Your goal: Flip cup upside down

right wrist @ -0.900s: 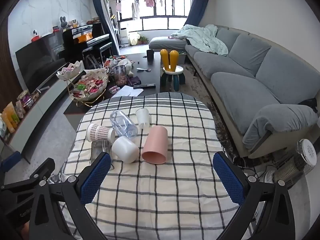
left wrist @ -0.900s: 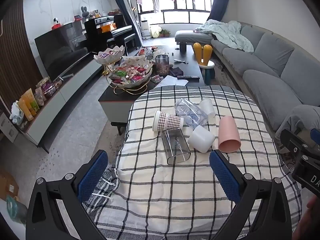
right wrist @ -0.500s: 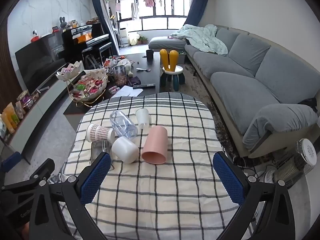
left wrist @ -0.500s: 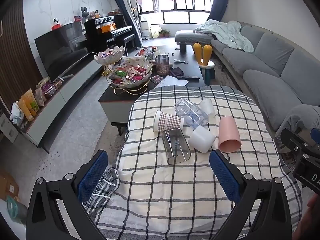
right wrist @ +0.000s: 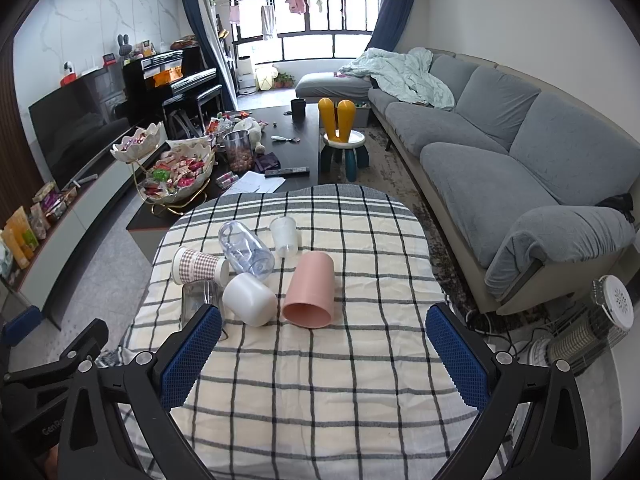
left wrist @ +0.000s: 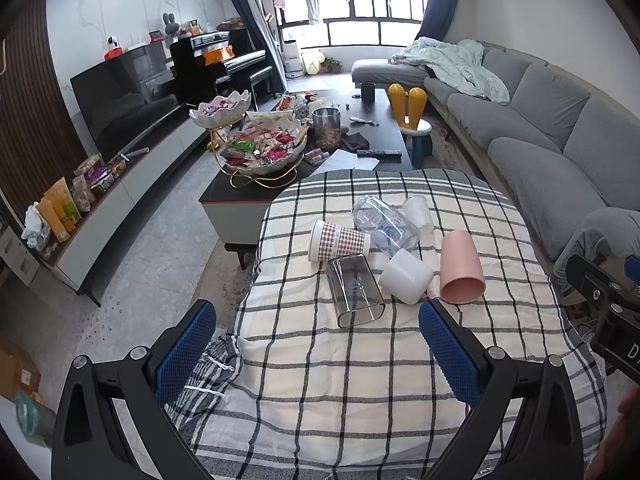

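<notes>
Several cups lie on their sides on the checked tablecloth (left wrist: pixel 360 380): a pink cup (left wrist: pixel 461 267) (right wrist: pixel 310 288), a white cup (left wrist: pixel 405 276) (right wrist: pixel 250 299), a smoky clear square cup (left wrist: pixel 354 290) (right wrist: pixel 196 300), a checked paper cup (left wrist: pixel 338 240) (right wrist: pixel 198 266), a clear bottle-like cup (left wrist: pixel 384 226) (right wrist: pixel 246 250) and a small frosted cup (left wrist: pixel 418 210) (right wrist: pixel 285 236). My left gripper (left wrist: pixel 316 356) is open and empty, held short of the cups. My right gripper (right wrist: pixel 322 356) is open and empty, also short of them.
A dark coffee table (left wrist: pixel 384 120) with snack bowls (left wrist: pixel 264 148) stands beyond the table. A grey sofa (right wrist: pixel 500 152) runs along the right. A yellow-eared stool (right wrist: pixel 342 140) stands beside it. A heater (right wrist: pixel 596 324) sits on the floor at right.
</notes>
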`<state>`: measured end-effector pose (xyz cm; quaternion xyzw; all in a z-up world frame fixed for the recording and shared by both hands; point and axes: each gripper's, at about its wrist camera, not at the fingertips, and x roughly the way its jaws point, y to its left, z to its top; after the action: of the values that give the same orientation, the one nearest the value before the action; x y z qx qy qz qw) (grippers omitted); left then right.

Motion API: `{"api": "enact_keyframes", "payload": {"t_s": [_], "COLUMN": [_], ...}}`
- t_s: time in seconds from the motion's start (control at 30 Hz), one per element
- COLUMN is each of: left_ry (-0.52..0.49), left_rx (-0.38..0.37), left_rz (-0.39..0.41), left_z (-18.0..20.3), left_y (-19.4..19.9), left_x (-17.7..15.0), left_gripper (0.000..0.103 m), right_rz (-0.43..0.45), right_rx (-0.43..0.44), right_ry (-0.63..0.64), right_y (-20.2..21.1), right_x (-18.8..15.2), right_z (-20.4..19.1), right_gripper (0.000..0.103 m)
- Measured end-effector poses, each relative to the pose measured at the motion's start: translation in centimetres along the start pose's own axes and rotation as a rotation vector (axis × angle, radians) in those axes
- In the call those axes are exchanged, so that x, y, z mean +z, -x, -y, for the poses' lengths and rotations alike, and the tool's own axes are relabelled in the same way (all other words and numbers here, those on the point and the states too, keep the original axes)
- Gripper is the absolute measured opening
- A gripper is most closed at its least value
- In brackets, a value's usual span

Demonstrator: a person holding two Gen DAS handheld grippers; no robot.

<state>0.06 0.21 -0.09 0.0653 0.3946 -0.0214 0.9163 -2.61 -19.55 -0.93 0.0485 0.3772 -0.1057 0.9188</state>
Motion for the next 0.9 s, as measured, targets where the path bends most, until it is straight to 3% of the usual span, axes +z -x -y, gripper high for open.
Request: {"api": "enact_keyframes", "payload": {"t_s": [0.9], "left_ry": [0.004], "left_rx": [0.016], "left_rz": [0.002], "left_z": [-0.22], "left_y": [-0.06], "left_x": [-0.24], "left_gripper": [0.103], "right_rz": [0.001], "right_rx": [0.001], "right_ry": [-0.002], "right_y": [0.02], "right_x": [-0.07], "right_z": [-0.05], "right_gripper": [0.102]}}
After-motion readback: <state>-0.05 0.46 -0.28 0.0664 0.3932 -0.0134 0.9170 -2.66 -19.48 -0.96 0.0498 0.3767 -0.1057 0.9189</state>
